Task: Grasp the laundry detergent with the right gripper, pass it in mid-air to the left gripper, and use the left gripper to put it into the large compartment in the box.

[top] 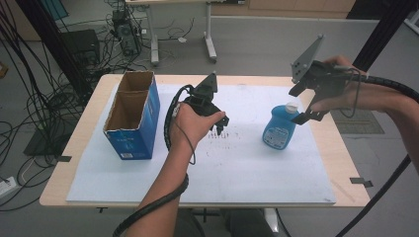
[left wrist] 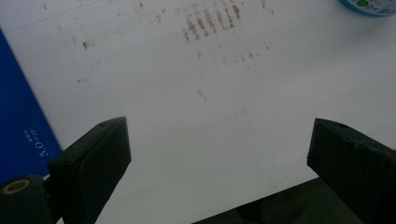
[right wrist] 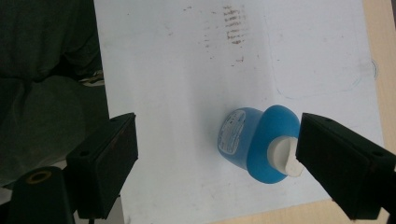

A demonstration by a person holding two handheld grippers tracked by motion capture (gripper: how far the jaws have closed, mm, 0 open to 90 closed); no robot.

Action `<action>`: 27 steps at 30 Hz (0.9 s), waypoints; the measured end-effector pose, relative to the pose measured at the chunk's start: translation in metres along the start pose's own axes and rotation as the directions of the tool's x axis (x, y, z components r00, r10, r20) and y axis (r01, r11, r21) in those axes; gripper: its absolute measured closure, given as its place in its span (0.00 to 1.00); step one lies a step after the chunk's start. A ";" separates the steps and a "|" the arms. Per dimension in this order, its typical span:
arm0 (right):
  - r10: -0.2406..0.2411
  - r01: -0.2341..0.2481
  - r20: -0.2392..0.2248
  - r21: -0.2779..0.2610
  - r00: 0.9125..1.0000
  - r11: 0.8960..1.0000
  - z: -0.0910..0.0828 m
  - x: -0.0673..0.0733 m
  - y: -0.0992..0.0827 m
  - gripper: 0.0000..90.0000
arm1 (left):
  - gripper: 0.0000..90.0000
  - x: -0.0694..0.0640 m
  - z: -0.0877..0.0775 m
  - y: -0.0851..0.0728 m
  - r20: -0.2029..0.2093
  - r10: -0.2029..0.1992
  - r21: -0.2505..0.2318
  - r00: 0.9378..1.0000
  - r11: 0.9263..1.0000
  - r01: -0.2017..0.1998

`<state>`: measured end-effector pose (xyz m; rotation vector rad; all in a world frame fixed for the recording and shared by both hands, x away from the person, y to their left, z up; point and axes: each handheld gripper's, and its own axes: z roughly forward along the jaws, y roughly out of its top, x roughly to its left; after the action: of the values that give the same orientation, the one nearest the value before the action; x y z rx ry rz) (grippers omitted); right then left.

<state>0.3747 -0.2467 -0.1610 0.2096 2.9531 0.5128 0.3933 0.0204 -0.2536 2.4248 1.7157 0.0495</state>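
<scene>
We see a squat blue bottle (top: 279, 129) with a white cap and a pale printed label standing upright on the white mat (top: 247, 168), right of centre and well apart from the open blue cardboard box (top: 132, 116) with 2 compartments at the left. Its label print is too small for us to read, and in the right gripper view 1 black jaw cuts across the edge of its cap. The right gripper (top: 302, 104) hangs just above the bottle with jaws wide apart and nothing between them, while the left gripper (top: 221, 126), jaws likewise spread and empty, hovers over the mat's smudged centre between box and bottle.
</scene>
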 end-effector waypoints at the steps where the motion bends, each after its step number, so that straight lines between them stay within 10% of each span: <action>1: 0.000 0.000 -0.001 -0.001 1.000 1.000 0.000 0.000 0.000 0.14 | 0.07 0.000 0.000 0.000 -0.001 -0.002 -0.002 1.000 1.000 0.002; 27: 0.043 -0.043 0.026 -0.014 0.999 0.999 -0.006 -0.001 -0.026 0.14 | 0.07 -0.002 -0.001 0.002 -0.014 0.009 -0.003 1.000 1.000 -0.010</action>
<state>0.3722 -0.2729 -0.1638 0.2771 2.9246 0.5317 0.3940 0.0180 -0.2523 2.4359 1.7085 0.0706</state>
